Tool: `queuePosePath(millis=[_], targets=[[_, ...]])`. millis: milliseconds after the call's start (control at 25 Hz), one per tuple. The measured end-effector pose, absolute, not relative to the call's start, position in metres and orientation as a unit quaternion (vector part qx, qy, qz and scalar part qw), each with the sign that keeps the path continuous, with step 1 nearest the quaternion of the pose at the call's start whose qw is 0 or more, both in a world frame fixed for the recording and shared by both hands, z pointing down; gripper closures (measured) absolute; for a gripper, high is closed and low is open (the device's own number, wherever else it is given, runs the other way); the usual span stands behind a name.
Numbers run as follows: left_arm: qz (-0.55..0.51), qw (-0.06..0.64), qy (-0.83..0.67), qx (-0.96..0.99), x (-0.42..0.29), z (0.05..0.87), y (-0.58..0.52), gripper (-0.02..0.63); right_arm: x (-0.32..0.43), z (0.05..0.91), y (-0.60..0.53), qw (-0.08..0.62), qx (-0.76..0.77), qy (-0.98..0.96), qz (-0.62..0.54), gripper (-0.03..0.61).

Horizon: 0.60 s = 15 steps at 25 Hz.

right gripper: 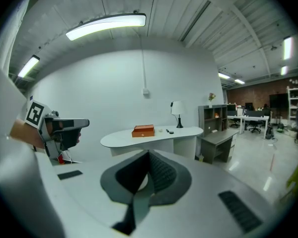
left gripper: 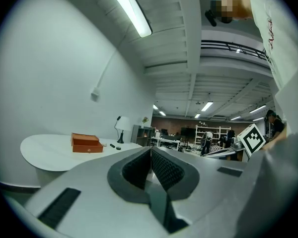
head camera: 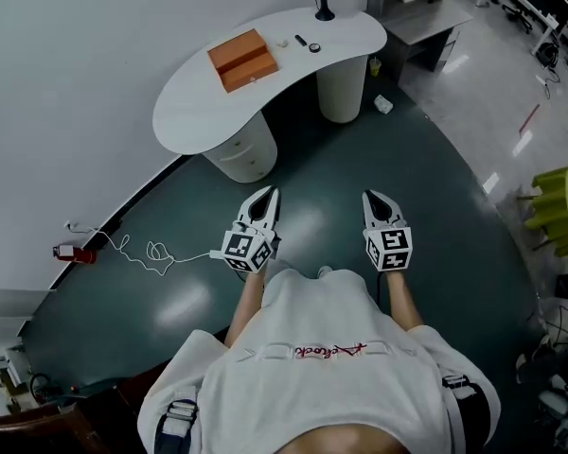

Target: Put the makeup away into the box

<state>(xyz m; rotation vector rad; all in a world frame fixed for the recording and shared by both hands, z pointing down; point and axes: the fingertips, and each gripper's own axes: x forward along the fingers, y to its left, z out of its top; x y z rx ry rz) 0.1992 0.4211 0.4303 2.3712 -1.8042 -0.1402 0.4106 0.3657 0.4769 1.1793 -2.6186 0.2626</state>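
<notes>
Head view: orange box (head camera: 242, 60) sat closed on the white curved desk (head camera: 185, 112), on its left half and well ahead of both grippers. Its long axis ran along the desk's length, slanting up toward frame right. One long side face was turned toward the person.

Small makeup items (head camera: 301, 41) lay on the desktop just right of the box, apart from it and too small to tell their kinds. A lamp (head camera: 324, 3) stood beyond them at the desk's far edge. A grey side desk (head camera: 426, 17) stood past the desk's right end.

Left gripper (head camera: 268, 194) and right gripper (head camera: 373, 197) were held side by side over the dark floor (head camera: 435, 216), both aimed at the desk. In each gripper view the jaws met pad to pad with nothing between them. A white cable (head camera: 137, 250) lay coiled on the floor to the left.
</notes>
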Motion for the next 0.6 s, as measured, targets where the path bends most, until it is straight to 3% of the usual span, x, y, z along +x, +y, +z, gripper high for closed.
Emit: queuePosePath(millis=[600], targets=[[-0.058, 0.099, -0.597, 0.794, 0.211, 0.456, 0.402, 0.601, 0.417, 0.497, 0.354, 0.142, 0.404, -0.899, 0.097, 0.558]])
